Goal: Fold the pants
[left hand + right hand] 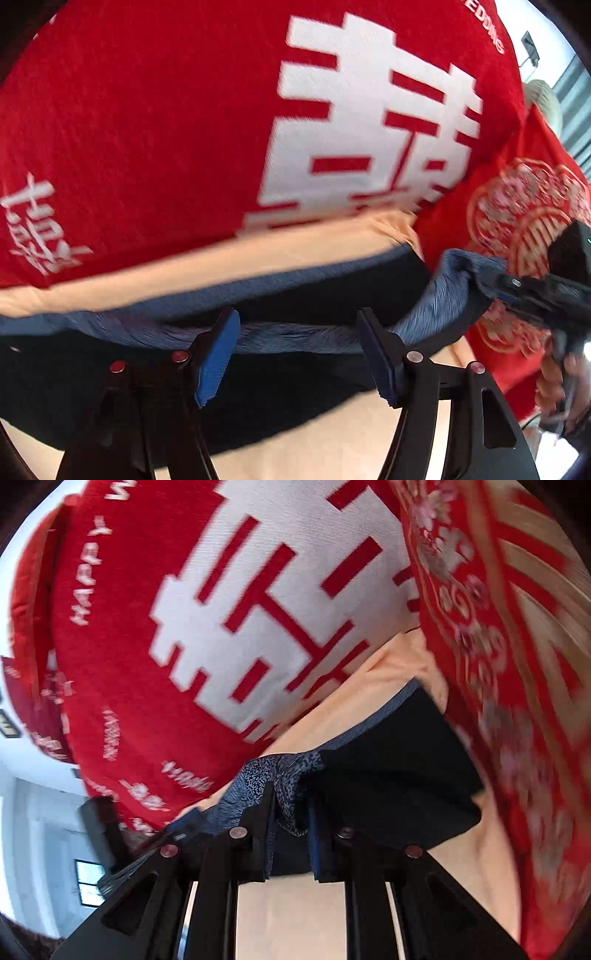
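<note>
The dark navy pants (280, 373) lie on a peach sheet (207, 266), with a lighter blue edge (295, 336) running across in front of my left gripper (299, 354). The left jaws stand wide apart over that edge, nothing between them. In the left wrist view, my right gripper (517, 291) comes in from the right, holding a raised blue corner of the pants (458, 280). In the right wrist view, my right gripper (290, 812) is shut on bunched blue fabric (291, 779), and the dark pants (399, 771) spread to the right.
A large red cushion with a white character (184, 110) stands just behind the pants. A second red cushion with gold pattern (524, 206) is at the right. In the right wrist view they show as the cushion (221, 627) and the patterned one (517, 664).
</note>
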{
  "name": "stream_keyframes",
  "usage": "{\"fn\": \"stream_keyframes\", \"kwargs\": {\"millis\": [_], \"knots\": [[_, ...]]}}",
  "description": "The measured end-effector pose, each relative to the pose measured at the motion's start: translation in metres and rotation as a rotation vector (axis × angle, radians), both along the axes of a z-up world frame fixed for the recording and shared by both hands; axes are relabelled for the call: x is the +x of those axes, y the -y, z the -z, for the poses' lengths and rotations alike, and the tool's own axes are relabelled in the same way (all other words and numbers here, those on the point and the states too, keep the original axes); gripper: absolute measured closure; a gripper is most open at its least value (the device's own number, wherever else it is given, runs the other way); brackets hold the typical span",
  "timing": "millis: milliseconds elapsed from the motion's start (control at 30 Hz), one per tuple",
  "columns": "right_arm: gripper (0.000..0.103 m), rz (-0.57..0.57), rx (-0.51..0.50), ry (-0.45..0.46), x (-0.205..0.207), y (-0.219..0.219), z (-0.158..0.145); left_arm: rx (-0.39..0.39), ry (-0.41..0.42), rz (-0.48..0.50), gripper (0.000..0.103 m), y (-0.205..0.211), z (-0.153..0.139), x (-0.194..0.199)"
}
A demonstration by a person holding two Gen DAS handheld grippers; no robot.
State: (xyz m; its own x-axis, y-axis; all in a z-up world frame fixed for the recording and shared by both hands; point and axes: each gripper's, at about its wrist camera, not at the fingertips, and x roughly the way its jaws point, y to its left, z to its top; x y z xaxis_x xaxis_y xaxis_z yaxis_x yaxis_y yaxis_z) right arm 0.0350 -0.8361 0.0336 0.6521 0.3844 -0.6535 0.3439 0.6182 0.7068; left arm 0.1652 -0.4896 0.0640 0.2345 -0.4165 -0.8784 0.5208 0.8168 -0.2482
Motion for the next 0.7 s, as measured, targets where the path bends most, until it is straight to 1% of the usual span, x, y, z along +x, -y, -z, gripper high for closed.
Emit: {"fn": "stream_keyframes", "kwargs": {"millis": [33,100,133,167,200,233,300,333,367,433,467,500,567,600,633,700], "knots": [[0.085,-0.003,-0.021,-0.031,0.012,0.004,0.009,0.017,0.002,-0.015,0.036,0.0,0.004,0.004],[0.079,-0.008,-0.125,-0.111,0.03,0.006,0.024,0.075,-0.011,-0.047,0.036,-0.004,0.022,0.009],[0.072,-0.017,-0.183,-0.149,0.037,0.005,0.03,0.127,-0.021,-0.06,0.036,-0.008,0.036,0.01],[0.044,-0.025,-0.241,-0.192,0.043,0.003,0.035,0.191,-0.024,-0.071,0.036,-0.012,0.055,0.01],[0.024,-0.03,-0.285,-0.221,0.046,0.0,0.037,0.234,-0.027,-0.077,0.036,-0.015,0.067,0.01],[0.024,-0.036,-0.297,-0.201,0.043,-0.003,0.033,0.292,-0.044,-0.086,0.036,-0.02,0.087,0.009],[0.024,-0.051,-0.305,-0.152,0.025,-0.012,0.023,0.356,-0.093,-0.106,0.036,-0.03,0.115,0.009],[0.024,-0.054,-0.298,-0.137,0.013,-0.018,0.02,0.326,-0.1,-0.132,0.033,-0.038,0.121,0.009],[0.024,-0.045,-0.284,-0.139,-0.003,-0.024,0.022,0.303,-0.084,-0.154,0.028,-0.043,0.121,0.009],[0.027,-0.008,-0.277,-0.205,-0.023,-0.028,0.035,0.31,-0.089,-0.171,0.026,-0.045,0.123,0.01],[0.032,0.019,-0.27,-0.239,-0.032,-0.027,0.047,0.31,-0.09,-0.176,0.026,-0.046,0.124,0.01],[0.042,0.045,-0.267,-0.269,-0.034,-0.025,0.055,0.313,-0.089,-0.179,0.026,-0.046,0.125,0.01],[0.05,0.114,-0.229,-0.317,-0.035,-0.016,0.072,0.317,-0.084,-0.179,0.026,-0.045,0.126,0.011],[0.053,0.163,-0.194,-0.319,-0.035,-0.008,0.08,0.315,-0.084,-0.179,0.026,-0.045,0.126,0.011],[0.057,0.187,-0.189,-0.318,-0.032,-0.005,0.084,0.311,-0.082,-0.179,0.026,-0.045,0.126,0.01],[0.088,0.181,-0.224,-0.304,-0.024,-0.004,0.08,0.311,-0.077,-0.175,0.026,-0.047,0.126,0.009]]}}
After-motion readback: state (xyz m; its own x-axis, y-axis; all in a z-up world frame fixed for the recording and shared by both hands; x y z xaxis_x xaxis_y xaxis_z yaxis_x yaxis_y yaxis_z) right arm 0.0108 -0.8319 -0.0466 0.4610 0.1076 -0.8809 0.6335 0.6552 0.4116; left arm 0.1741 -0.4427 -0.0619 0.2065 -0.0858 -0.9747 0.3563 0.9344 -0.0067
